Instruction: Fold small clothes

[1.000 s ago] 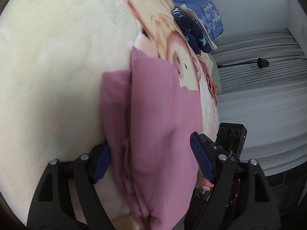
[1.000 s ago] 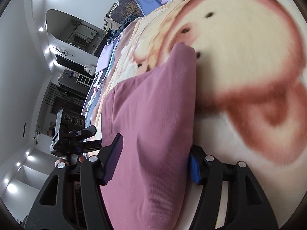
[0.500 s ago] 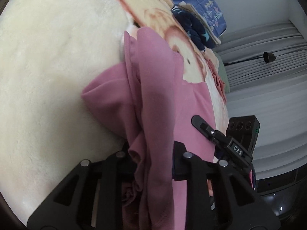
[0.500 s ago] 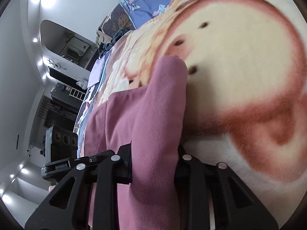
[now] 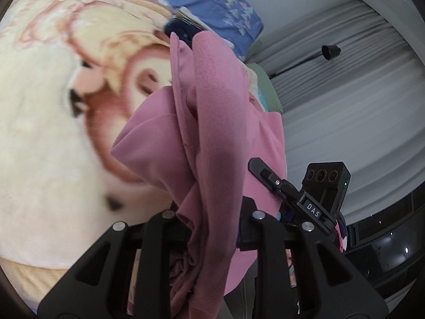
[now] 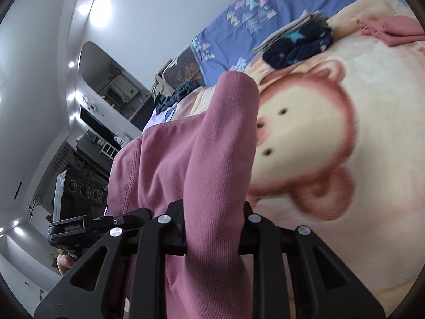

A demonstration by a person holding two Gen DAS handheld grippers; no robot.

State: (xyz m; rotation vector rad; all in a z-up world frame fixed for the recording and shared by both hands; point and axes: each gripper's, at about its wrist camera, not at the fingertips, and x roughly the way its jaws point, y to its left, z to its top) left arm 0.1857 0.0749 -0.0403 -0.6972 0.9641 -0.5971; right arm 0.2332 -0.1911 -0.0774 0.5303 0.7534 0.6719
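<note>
Showing "DAS": right gripper label, beside pink garment

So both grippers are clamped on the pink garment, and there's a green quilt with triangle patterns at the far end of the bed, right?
Not quite: the quilt is blue, as the right wrist view shows. Both the left gripper and the right gripper are indeed clamped on the pink garment.

In the left wrist view, a small label at lower right, on the black mount of the other claw, reads "DAS". In the right wrist view, a black clamp at lower left bears small print, apparently "GanRobot.AI", barely legible.
</note>
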